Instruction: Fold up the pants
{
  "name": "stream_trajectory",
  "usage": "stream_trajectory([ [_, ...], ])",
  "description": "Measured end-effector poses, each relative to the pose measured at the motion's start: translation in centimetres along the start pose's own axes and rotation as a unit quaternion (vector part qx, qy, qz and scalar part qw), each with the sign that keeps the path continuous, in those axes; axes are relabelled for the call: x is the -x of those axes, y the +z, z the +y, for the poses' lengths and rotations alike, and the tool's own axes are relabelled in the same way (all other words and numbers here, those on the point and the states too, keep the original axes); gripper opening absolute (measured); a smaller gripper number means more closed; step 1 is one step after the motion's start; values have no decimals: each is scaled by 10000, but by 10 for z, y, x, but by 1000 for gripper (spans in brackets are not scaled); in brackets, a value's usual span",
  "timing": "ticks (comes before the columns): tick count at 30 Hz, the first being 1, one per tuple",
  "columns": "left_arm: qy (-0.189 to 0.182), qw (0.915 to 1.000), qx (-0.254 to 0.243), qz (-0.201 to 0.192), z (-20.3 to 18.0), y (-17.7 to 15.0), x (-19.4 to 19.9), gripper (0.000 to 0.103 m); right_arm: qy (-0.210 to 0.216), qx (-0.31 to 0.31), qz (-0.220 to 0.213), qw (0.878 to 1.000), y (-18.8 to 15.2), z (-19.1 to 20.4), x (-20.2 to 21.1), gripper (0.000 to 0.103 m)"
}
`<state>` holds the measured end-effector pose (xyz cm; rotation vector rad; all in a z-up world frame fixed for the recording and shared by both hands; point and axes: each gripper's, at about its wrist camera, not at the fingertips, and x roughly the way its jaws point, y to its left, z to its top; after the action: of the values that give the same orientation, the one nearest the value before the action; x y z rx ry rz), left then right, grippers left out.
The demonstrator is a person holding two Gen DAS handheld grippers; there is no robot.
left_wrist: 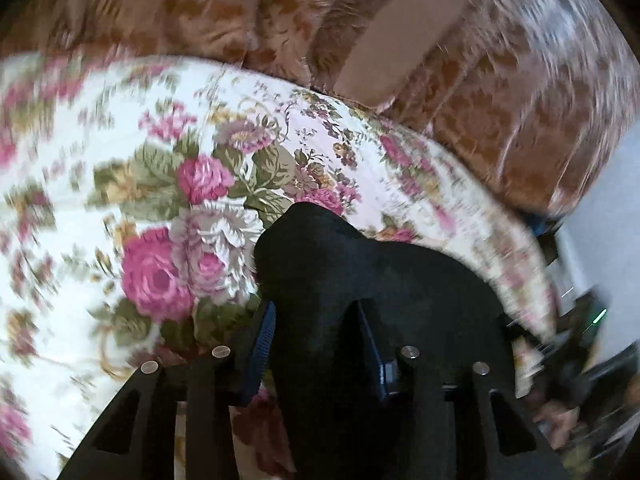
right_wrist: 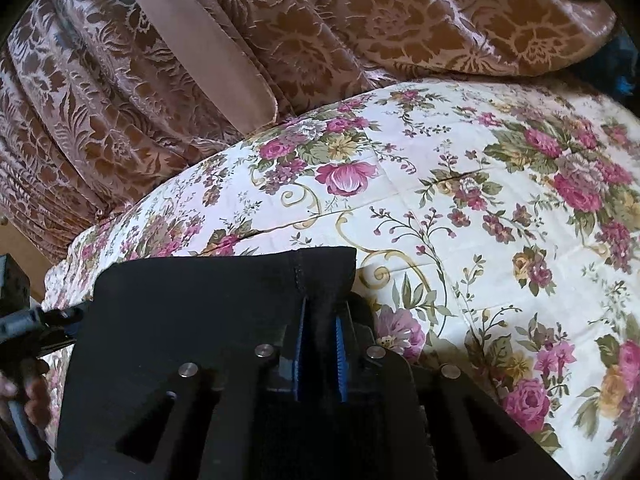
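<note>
The pants are black fabric. In the left wrist view a bunch of the pants (left_wrist: 340,264) lies between and over the fingers of my left gripper (left_wrist: 316,316), whose jaws stand fairly wide around the cloth. In the right wrist view my right gripper (right_wrist: 320,320) is shut on a corner of the pants (right_wrist: 200,300), near a seam. The cloth stretches flat to the left toward the other gripper (right_wrist: 24,320), which shows at the left edge. The pants hang above a floral bedsheet (right_wrist: 480,220).
The white sheet with pink roses (left_wrist: 140,200) covers the bed. A brown damask cover (right_wrist: 120,100) with a plain tan band (right_wrist: 208,48) lies bunched along the far side. A pale wall (left_wrist: 612,208) and dark gear show at the right of the left view.
</note>
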<state>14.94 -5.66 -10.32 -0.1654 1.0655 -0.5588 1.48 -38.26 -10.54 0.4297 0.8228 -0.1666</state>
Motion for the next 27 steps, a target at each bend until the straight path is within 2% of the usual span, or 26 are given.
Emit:
stream_trajectory([
  [3, 590, 9957, -681, -197, -19, -7, -2, 38, -6, 10, -5, 10000, 0, -1, -4, 14],
  [6, 882, 9915, -905, -308, -25, -12, -4, 38, -49, 57, -5, 10000, 1, 0, -7, 14],
  [10, 982, 9904, -863, -447, -27, -14, 8, 38, -15, 25, -13, 10000, 2, -2, -9, 17],
  [14, 1001, 9899, -832, -563, -31, -22, 24, 37, 10, -152, -14, 9999, 1, -7, -7, 24],
  [16, 963, 9905, -768, -611, -31, -28, 33, 39, 49, -289, -3, 9996, 1, -11, -6, 31],
  [18, 934, 9910, -725, -634, -30, -32, 37, 44, 101, -471, 16, 9988, 0, -17, -3, 47],
  [20, 908, 9913, -686, -668, -29, -38, 43, 52, 184, -681, 82, 9975, -1, -24, -2, 54],
  [22, 860, 9920, -623, -677, -26, -43, 48, 60, 285, -845, 144, 9959, -2, -30, 0, 57],
  [27, 764, 9932, -561, -675, -21, -56, 55, 64, 297, -790, 199, 9962, -8, -31, 9, 63],
])
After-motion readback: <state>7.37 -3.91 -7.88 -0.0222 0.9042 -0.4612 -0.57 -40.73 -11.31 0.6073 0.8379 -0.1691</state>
